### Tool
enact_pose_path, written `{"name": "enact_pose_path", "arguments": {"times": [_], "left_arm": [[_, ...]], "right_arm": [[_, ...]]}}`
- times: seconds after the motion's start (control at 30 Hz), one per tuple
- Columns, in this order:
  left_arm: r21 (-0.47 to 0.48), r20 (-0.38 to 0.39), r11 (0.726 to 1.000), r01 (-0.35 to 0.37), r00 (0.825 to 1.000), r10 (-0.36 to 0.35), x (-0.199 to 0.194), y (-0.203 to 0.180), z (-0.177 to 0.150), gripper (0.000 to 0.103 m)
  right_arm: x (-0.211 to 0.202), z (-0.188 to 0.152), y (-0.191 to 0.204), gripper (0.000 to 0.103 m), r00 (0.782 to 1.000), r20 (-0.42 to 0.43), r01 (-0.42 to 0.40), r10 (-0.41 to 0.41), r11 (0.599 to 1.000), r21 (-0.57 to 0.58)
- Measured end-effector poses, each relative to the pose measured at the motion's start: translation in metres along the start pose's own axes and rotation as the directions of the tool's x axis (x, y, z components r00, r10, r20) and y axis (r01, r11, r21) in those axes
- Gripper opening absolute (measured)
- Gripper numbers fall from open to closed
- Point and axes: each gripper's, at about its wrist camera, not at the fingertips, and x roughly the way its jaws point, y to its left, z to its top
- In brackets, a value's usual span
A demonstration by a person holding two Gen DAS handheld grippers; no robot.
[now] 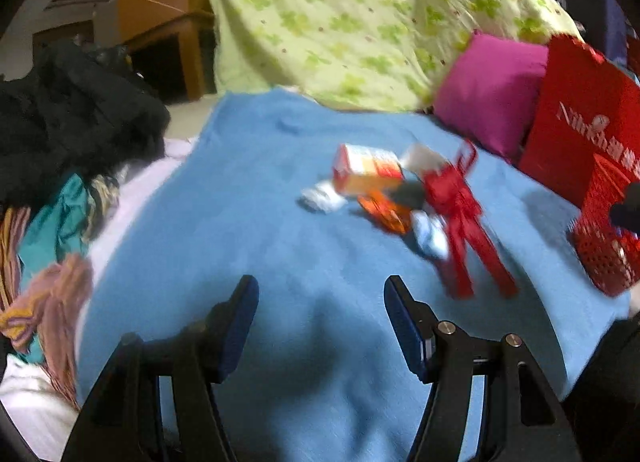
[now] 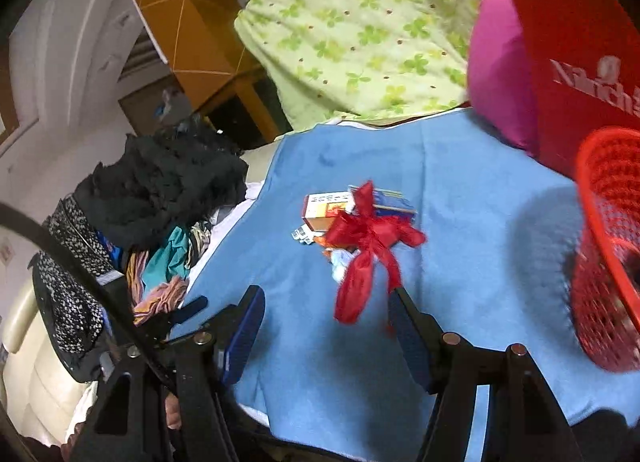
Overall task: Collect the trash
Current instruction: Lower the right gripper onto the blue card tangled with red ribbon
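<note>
A small pile of trash lies on the blue blanket (image 1: 240, 222): an orange-and-white carton (image 1: 366, 172), a white crumpled wrapper (image 1: 322, 198), an orange wrapper (image 1: 384, 212), a red ribbon bow (image 1: 464, 222) and a pale blue scrap (image 1: 432, 236). A red mesh basket (image 1: 608, 230) stands at the right. My left gripper (image 1: 320, 302) is open and empty, short of the pile. In the right wrist view the pile shows with the carton (image 2: 326, 214) and the ribbon (image 2: 368, 246); the basket (image 2: 612, 246) is at the right. My right gripper (image 2: 326, 314) is open, just before the ribbon's tail.
A red paper bag (image 1: 580, 122) and a magenta cushion (image 1: 488, 94) stand behind the basket. A green patterned quilt (image 1: 352, 22) rises at the back. A heap of dark and coloured clothes (image 1: 72, 134) lies along the blanket's left edge.
</note>
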Motion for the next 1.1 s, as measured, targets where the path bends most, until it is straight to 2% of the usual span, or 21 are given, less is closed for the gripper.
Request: {"name": "enact_pose_path", "arguments": {"times": [0.13, 0.2, 0.27, 0.37, 0.43, 0.5, 0.53, 0.6, 0.67, 0.8, 0.93, 1.1], "left_arm": [[-0.041, 0.021, 0.998, -0.039, 0.999, 0.040, 0.003, 0.024, 0.030, 0.066], [-0.030, 0.079, 0.998, -0.061, 0.995, 0.063, -0.001, 0.035, 0.041, 0.066], [0.013, 0.137, 0.996, -0.084, 0.987, 0.081, 0.000, 0.044, 0.044, 0.077], [0.020, 0.103, 0.993, -0.116, 0.988, 0.113, 0.020, 0.060, 0.040, 0.077], [-0.028, 0.039, 0.997, -0.078, 0.996, 0.079, 0.032, 0.074, 0.040, 0.077], [-0.111, 0.032, 0.994, -0.007, 0.999, 0.011, 0.037, 0.087, 0.041, 0.077], [-0.118, 0.035, 0.993, 0.002, 0.999, 0.002, 0.038, 0.088, 0.040, 0.077], [-0.098, 0.018, 0.995, -0.003, 1.000, 0.005, 0.043, 0.086, 0.036, 0.077], [-0.081, 0.013, 0.996, 0.029, 1.000, -0.028, 0.043, 0.082, 0.033, 0.077], [-0.026, 0.015, 0.998, 0.054, 0.998, -0.053, 0.042, 0.072, 0.026, 0.077], [-0.017, -0.005, 0.993, 0.115, 0.993, -0.115, 0.045, 0.065, 0.025, 0.077], [0.029, 0.008, 0.989, 0.146, 0.989, -0.146, 0.038, 0.054, 0.023, 0.077]], "right_arm": [[0.037, 0.026, 0.010, 0.068, 0.998, -0.006, 0.058, -0.058, 0.998, 0.008], [0.054, 0.041, 0.011, 0.068, 0.996, -0.003, 0.089, -0.089, 0.995, 0.046], [0.073, 0.057, 0.013, 0.068, 0.988, 0.006, 0.150, -0.151, 0.986, 0.069], [0.091, 0.071, 0.015, 0.068, 0.978, 0.018, 0.206, -0.209, 0.973, 0.102], [0.101, 0.075, 0.013, 0.068, 0.970, 0.028, 0.235, -0.242, 0.961, 0.149], [0.109, 0.075, 0.010, 0.068, 0.960, 0.028, 0.270, -0.280, 0.945, 0.187], [0.114, 0.076, 0.008, 0.068, 0.955, 0.018, 0.285, -0.295, 0.937, 0.204], [0.123, 0.077, 0.003, 0.068, 0.947, -0.001, 0.312, -0.321, 0.920, 0.235], [0.129, 0.078, -0.004, 0.068, 0.936, -0.015, 0.343, -0.353, 0.898, 0.274], [0.140, 0.082, -0.009, 0.068, 0.908, -0.003, 0.400, -0.419, 0.866, 0.301], [0.147, 0.083, -0.009, 0.068, 0.892, -0.002, 0.431, -0.453, 0.849, 0.306], [0.154, 0.090, -0.010, 0.068, 0.871, -0.004, 0.471, -0.492, 0.832, 0.294]]}}
